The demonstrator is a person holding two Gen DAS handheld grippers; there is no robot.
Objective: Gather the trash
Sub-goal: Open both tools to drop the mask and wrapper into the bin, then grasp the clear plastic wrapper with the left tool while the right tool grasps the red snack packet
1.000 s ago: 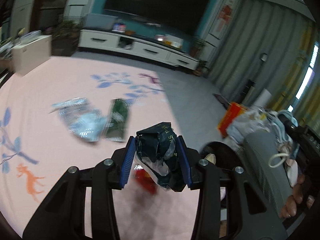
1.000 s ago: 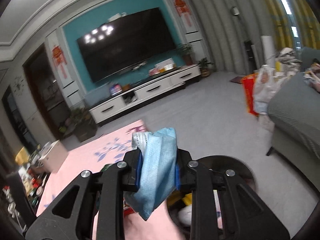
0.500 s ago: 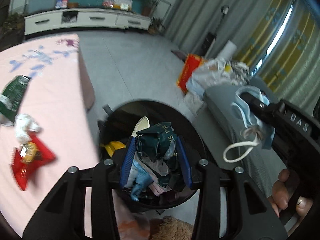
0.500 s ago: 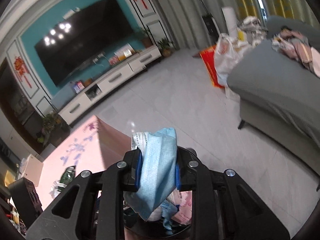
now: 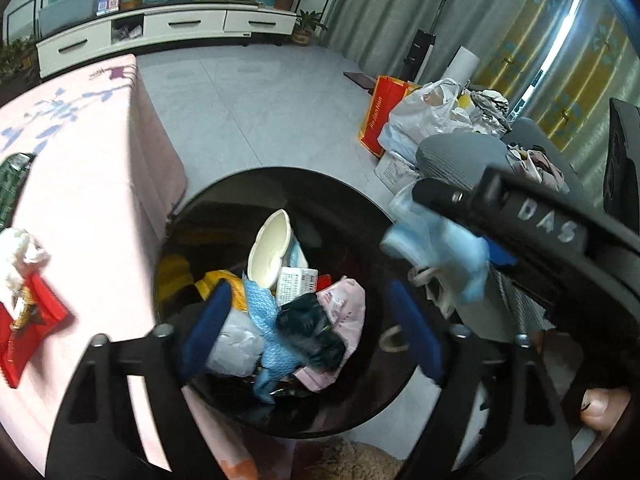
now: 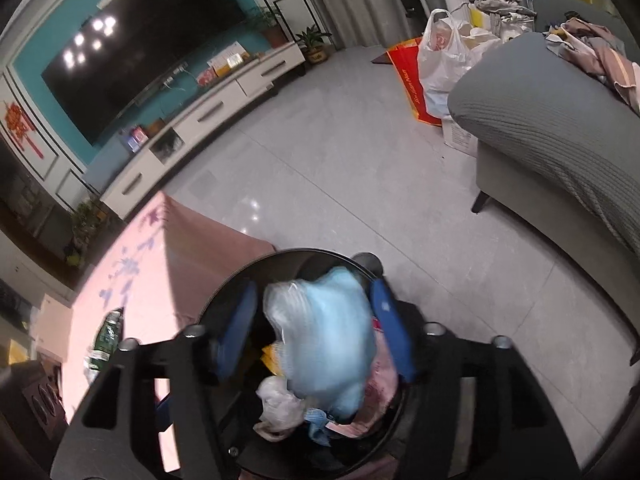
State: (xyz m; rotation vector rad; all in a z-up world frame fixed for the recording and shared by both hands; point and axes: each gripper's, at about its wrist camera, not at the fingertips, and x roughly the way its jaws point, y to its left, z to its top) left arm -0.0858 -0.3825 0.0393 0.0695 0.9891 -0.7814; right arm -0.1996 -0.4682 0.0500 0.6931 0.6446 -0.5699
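**Release over bin: both loads let go**

Found left gripper (image 5: 314, 316) above bin (image 5: 360, 200), jaws spread wide and just opened, with nothing between the pads. Located dark wrapper (image 5: 308, 328) lying loose on the heap inside the bin, near centre.

Found right gripper (image 6: 314, 326) over the same bin, jaws likewise just opened and parted. Saw mask (image 6: 332, 340) between them, blurred, with a gap at either pad. Judged it to be dropping free rather than pinched. In the left view, placed that gripper at 3 o'clock of the bin mouth, close over the rim.

Advised, for a clean release:
- Holding both grippers over the mouth until the mask clears the pads.
- Keeping jaws wide, with a slight shake if an ear loop snags on a finger.
- Favouring bin centre over the 3 o'clock rim, since a light mask could drift and land outside.
- Withdrawing upward, not sideways, to avoid knocking the rim.

Judged the heap fairly high, with some risk of light pieces sliding off.

Noted on table (image 5: 100, 200), at 9 o'clock of the bin, and not yet collected:
- red wrapper (image 5: 28, 328)
- tissue (image 5: 20, 248)
- green packet (image 5: 12, 184)
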